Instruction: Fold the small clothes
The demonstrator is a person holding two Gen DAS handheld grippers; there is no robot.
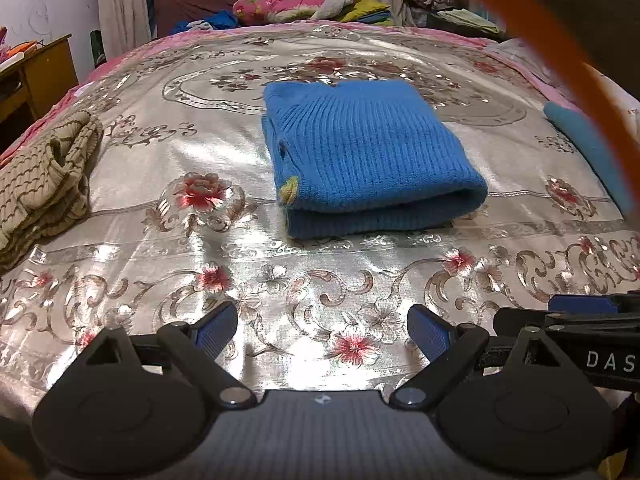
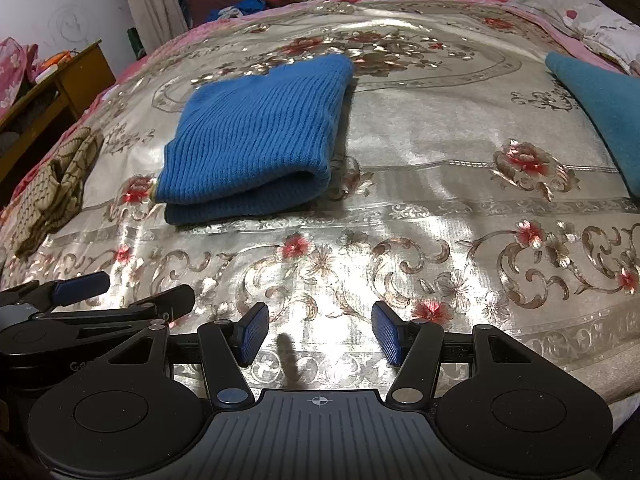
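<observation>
A blue knitted garment (image 1: pixel 368 152) lies folded on the shiny flowered bedspread (image 1: pixel 200 152), with a yellow-green button at its near left corner. It also shows in the right wrist view (image 2: pixel 256 136), left of centre. My left gripper (image 1: pixel 322 332) is open and empty, hovering over the bedspread short of the garment. My right gripper (image 2: pixel 318 334) is open and empty, also short of the garment and to its right. The left gripper shows at the right wrist view's lower left (image 2: pixel 120 292).
A beige patterned knit (image 1: pixel 44 176) lies crumpled at the left edge of the bed. A teal folded cloth (image 2: pixel 600 100) lies at the right. Pillows and piled clothes (image 1: pixel 296 0) sit beyond the bed; a wooden desk (image 1: pixel 36 72) stands at left. An orange strap (image 1: pixel 576 64) crosses the left view.
</observation>
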